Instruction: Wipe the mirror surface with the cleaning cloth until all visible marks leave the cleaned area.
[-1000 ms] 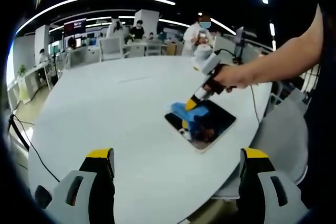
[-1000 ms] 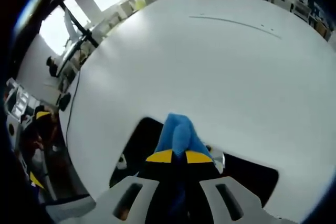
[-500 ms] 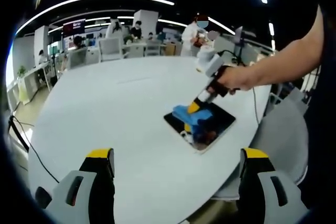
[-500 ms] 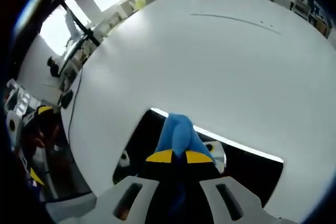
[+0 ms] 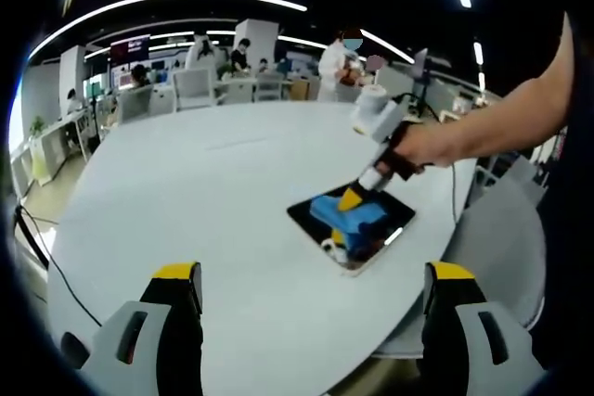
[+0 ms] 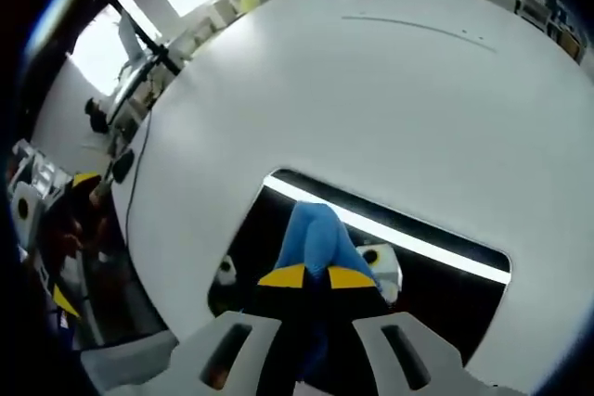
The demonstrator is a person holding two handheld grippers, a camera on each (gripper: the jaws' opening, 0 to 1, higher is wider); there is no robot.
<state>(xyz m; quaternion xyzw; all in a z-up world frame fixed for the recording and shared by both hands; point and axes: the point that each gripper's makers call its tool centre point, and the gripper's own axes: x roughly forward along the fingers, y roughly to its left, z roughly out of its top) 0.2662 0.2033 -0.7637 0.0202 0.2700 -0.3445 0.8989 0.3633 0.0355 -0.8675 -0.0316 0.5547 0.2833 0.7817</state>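
A dark rectangular mirror [image 5: 394,217] lies flat on the white round table [image 5: 204,192], right of centre in the left gripper view. The blue cleaning cloth [image 5: 345,214] rests on it, pressed down by my right gripper [image 5: 354,199], which a hand holds from the right. In the right gripper view my right gripper [image 6: 316,277] is shut on the blue cloth [image 6: 314,238] over the mirror [image 6: 436,285], which reflects a bright ceiling light. My left gripper [image 5: 314,277] hovers open well short of the mirror, with nothing between its fingers.
The table's near edge [image 5: 390,345] runs close to the mirror. A black cable [image 5: 46,252] hangs off the left side. Chairs, desks and several people [image 5: 339,57] stand beyond the far edge.
My right gripper has drawn the cloth back across the mirror, toward the edge nearer its hand. More of the mirror's far part now lies bare. The left gripper has stayed put.
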